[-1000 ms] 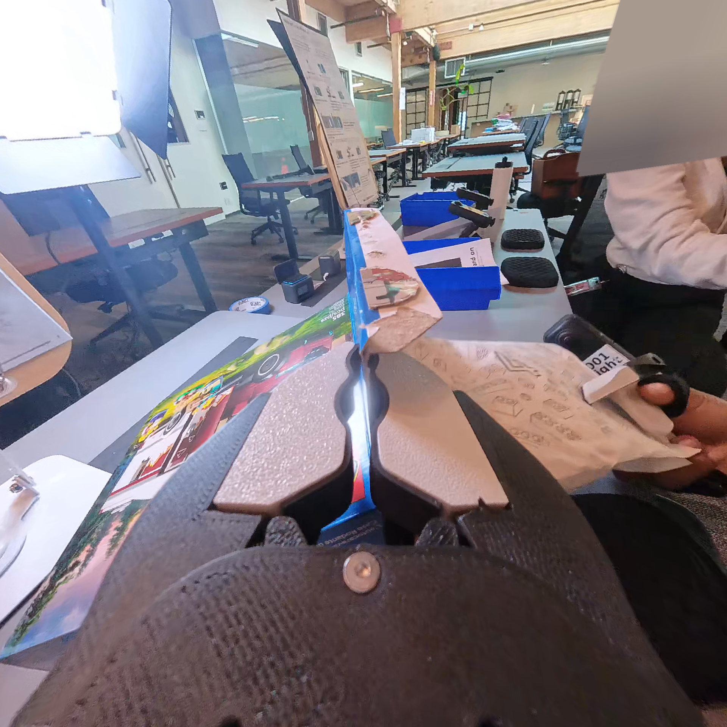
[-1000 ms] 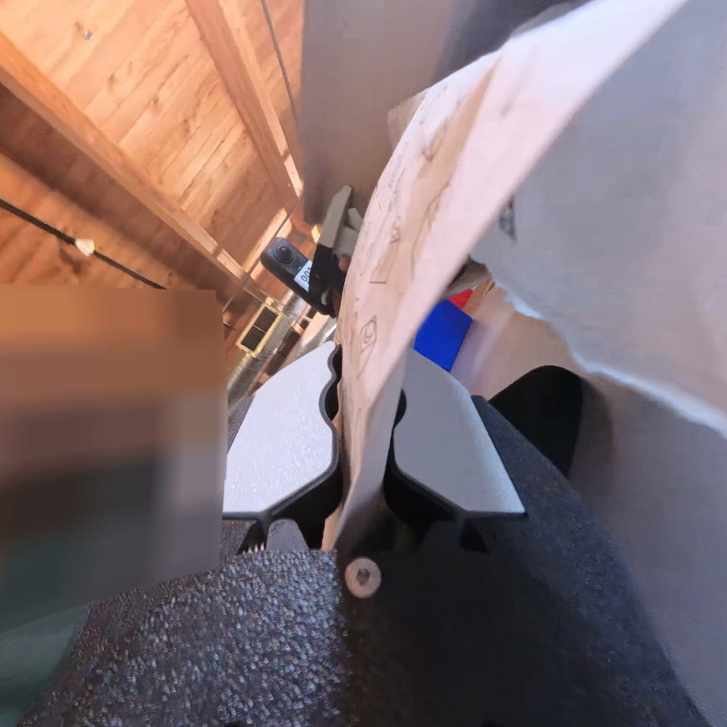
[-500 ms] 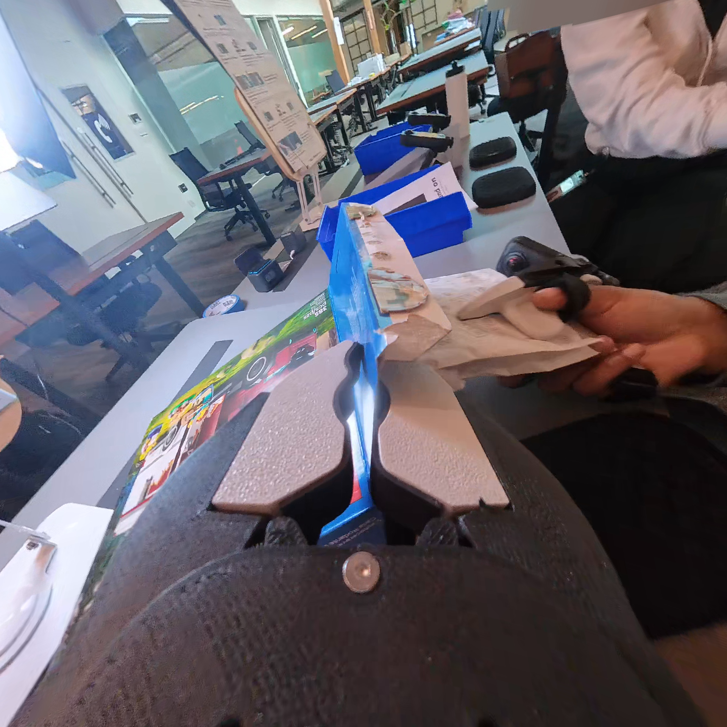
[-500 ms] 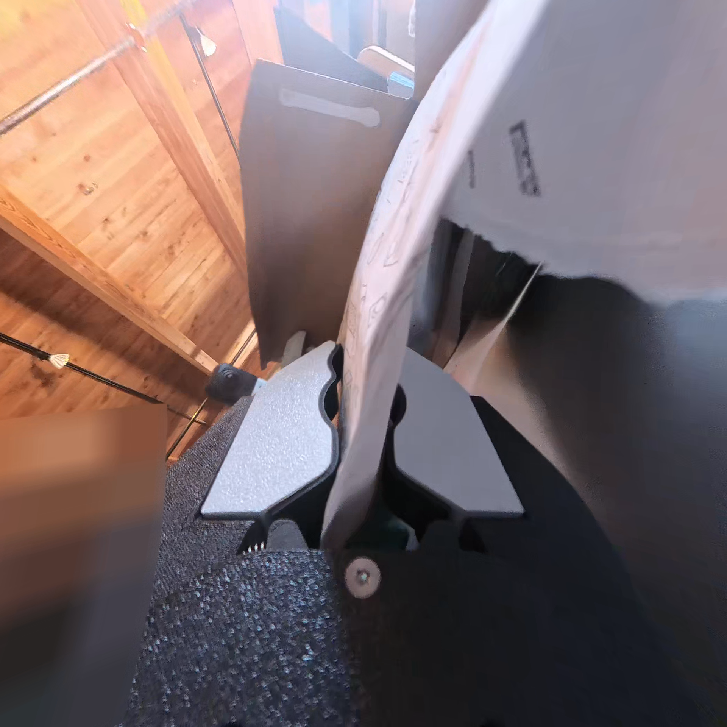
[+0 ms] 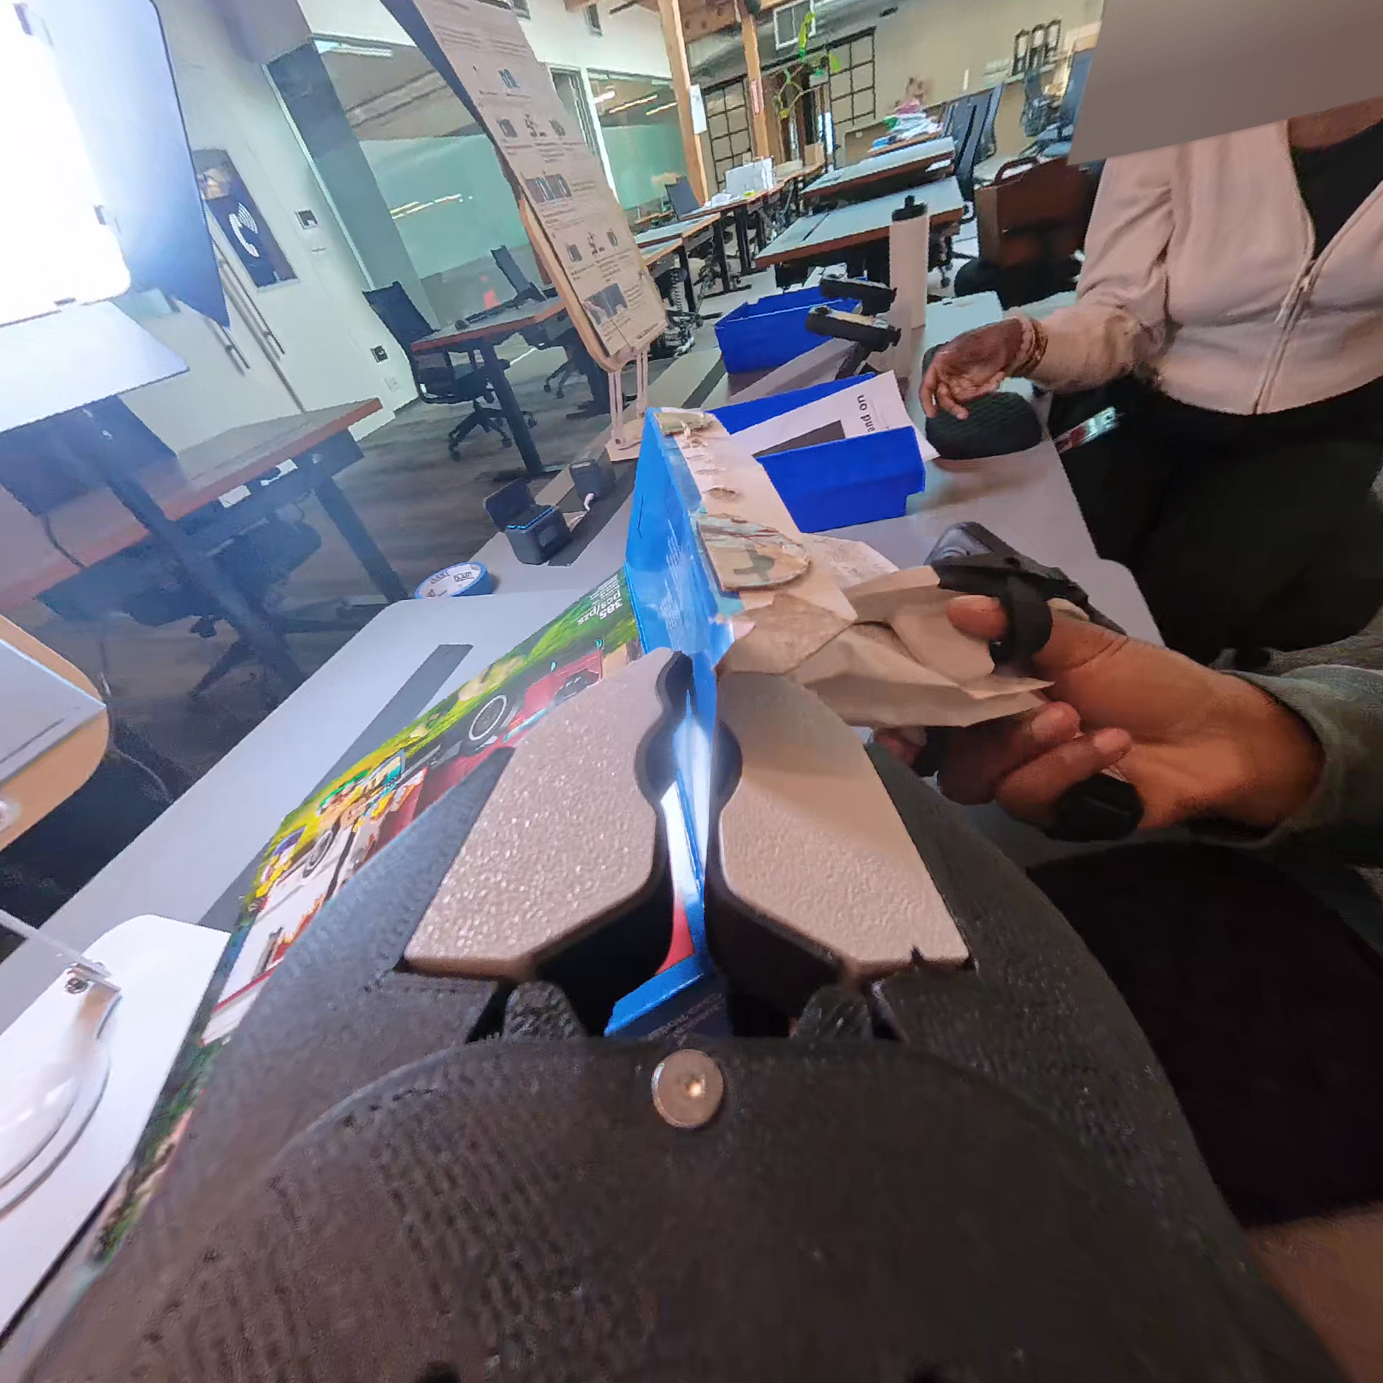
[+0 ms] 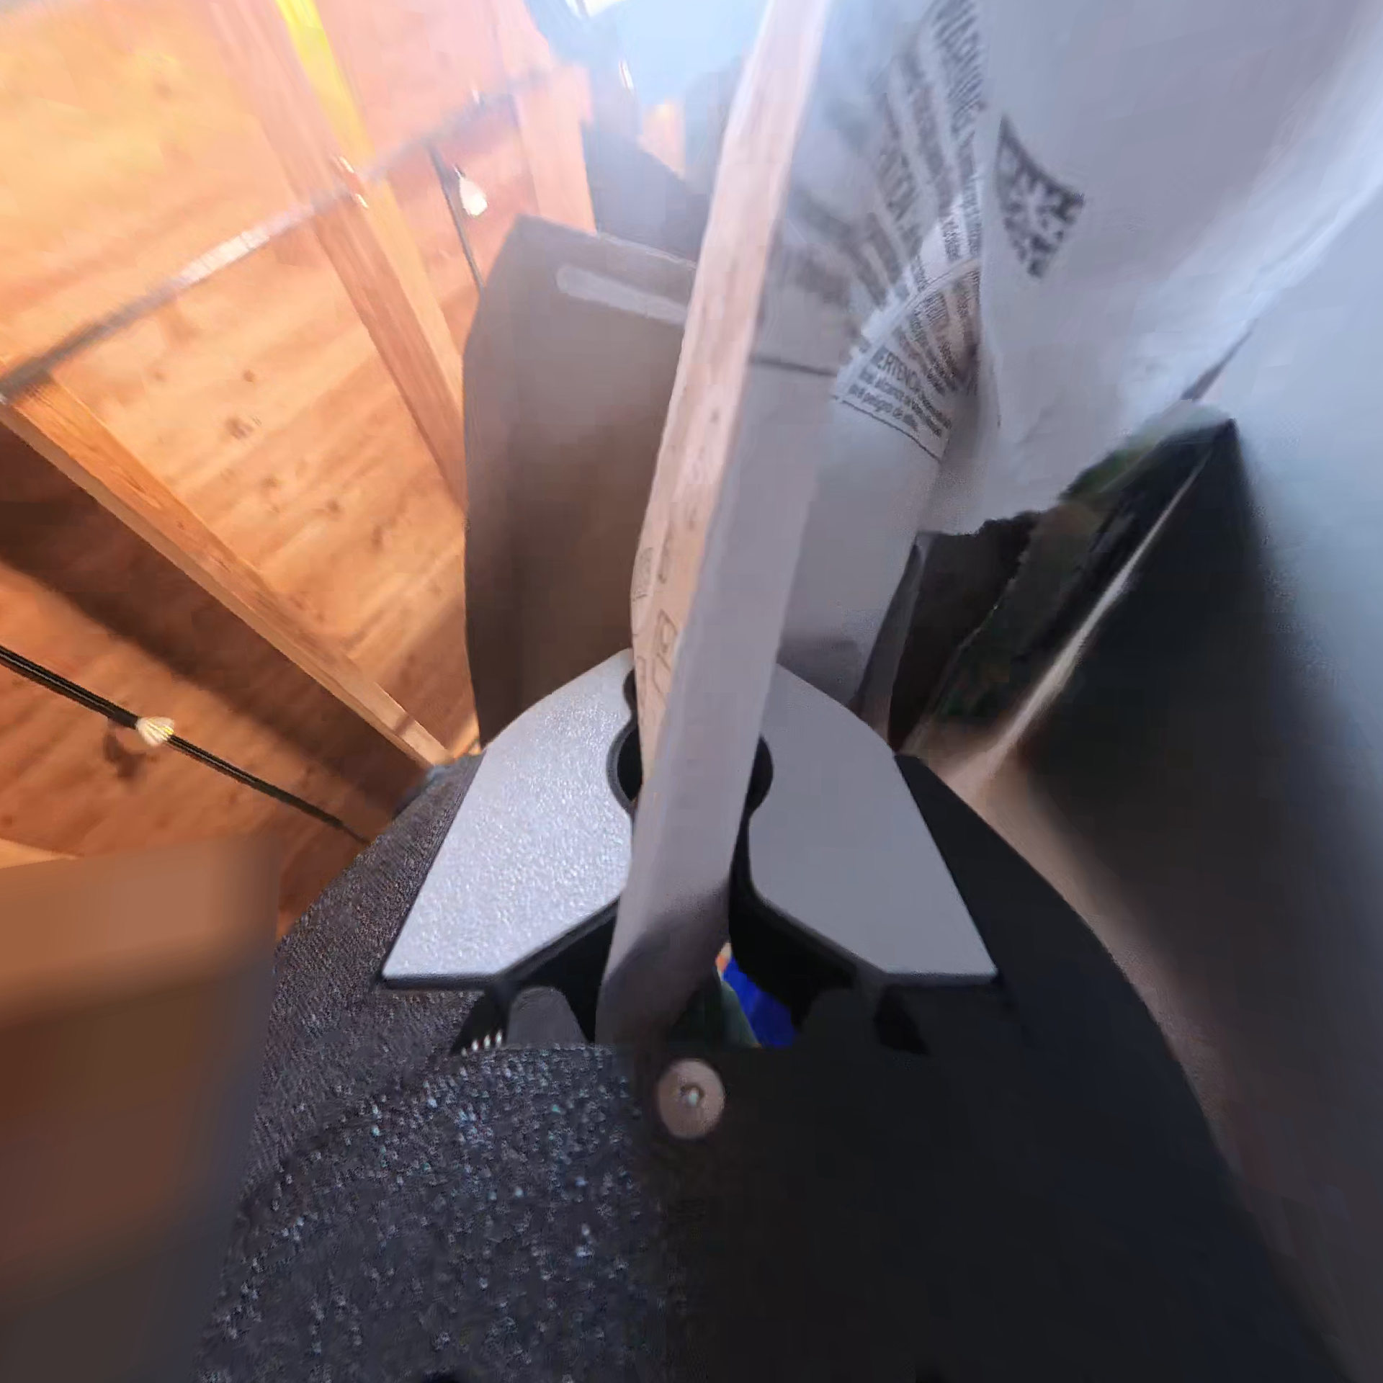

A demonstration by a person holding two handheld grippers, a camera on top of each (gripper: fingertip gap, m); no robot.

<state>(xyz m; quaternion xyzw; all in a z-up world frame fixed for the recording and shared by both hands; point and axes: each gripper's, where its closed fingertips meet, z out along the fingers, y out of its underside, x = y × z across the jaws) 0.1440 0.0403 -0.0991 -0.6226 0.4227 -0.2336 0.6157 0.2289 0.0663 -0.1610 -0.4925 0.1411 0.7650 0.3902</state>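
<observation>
The left gripper [image 5: 692,756] is clamped tight on the blue flap [image 5: 677,591] of a toy box [image 5: 419,756] lying on the table [image 5: 299,718], holding that flap upright. The right gripper [image 6: 700,756] is squeezed on a printed paper bag [image 6: 718,464] right at the box's open end; in the left view a hand [image 5: 1122,718] holds it beside the flap. There's print on both box and bag, including a square code. Behind sits a blue bin [image 5: 838,479] and a tape roll [image 5: 453,580].
</observation>
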